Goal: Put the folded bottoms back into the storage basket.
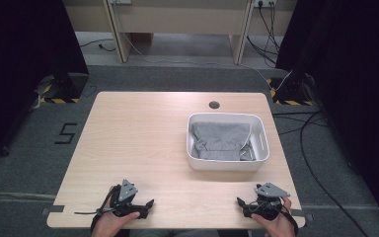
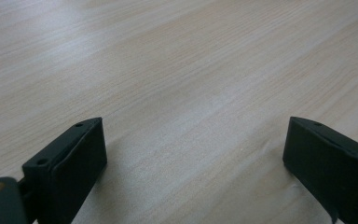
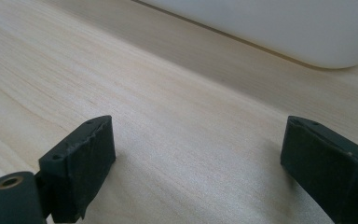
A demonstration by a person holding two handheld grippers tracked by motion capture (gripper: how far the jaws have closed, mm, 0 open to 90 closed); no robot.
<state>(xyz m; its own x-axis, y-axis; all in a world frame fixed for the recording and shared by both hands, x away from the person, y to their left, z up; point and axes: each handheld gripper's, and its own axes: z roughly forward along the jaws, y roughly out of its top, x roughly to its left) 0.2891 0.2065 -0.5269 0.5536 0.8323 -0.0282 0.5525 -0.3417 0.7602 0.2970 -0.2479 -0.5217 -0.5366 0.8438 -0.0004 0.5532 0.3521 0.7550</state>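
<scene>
Both tongs released, empty, low on surface point(image 1: 128, 143) near edge: left tongs point(image 1: 149, 205), right tongs point(image 1: 240, 203); grey cloth point(image 1: 220, 140) folded in white bin point(image 1: 262, 143); approach from above, pinch one layer.

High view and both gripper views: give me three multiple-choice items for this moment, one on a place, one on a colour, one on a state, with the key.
1. Where does the folded grey cloth lie?
A. Inside the white rectangular plastic bin
B. On the bare tabletop beside the bin
C. Between one gripper's jaws

2. What colour is the bin?
A. Blue
B. White
C. Black

3. How do the jaws of the left gripper and the right gripper stand?
A. Both shut on the cloth
B. Left open, right shut
C. Both open with nothing between them

Key: 1 A, the high view shows the cloth within the bin's walls on the light wooden table. 2 B, its rim and walls are white. 3 C, each gripper view shows bare wood between two spread jaws.
</scene>
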